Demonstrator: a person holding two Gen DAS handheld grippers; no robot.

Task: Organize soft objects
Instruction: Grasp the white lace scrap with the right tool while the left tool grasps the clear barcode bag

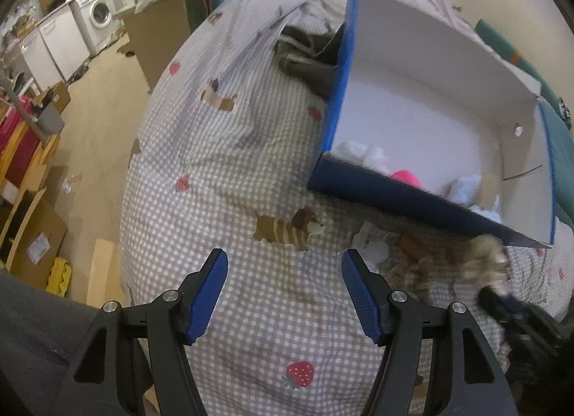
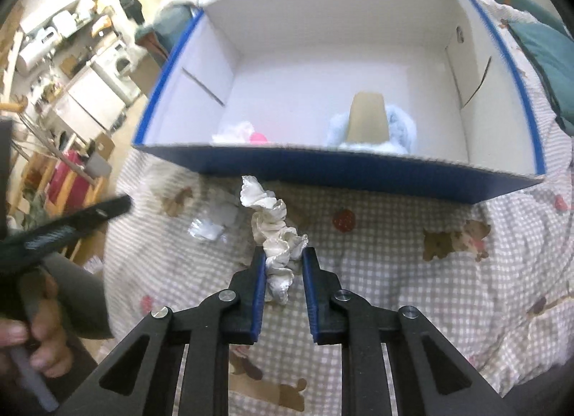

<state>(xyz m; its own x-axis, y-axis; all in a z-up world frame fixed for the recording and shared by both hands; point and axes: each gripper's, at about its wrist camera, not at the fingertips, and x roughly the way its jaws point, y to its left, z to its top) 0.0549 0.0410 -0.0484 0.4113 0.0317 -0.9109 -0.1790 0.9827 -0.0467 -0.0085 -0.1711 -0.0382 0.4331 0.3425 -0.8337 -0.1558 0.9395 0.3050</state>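
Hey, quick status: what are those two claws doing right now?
Right gripper clamped on white scrunchie, short of the blue box. Left gripper open, empty, over the bedspread. Path clear.

Black claw (image 2: 283, 258), ribbed blue pads (image 2: 259, 286)

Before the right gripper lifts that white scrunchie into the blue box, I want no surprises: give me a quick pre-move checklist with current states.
1. Right gripper closed on the white scrunchie: ok.
2. Scrunchie's free end clear of the box's front wall: not ok, it reaches the blue box.
3. Bare floor inside the box: ok.
4. Left gripper open, empty: ok.
5. Grip firmness: cannot tell.
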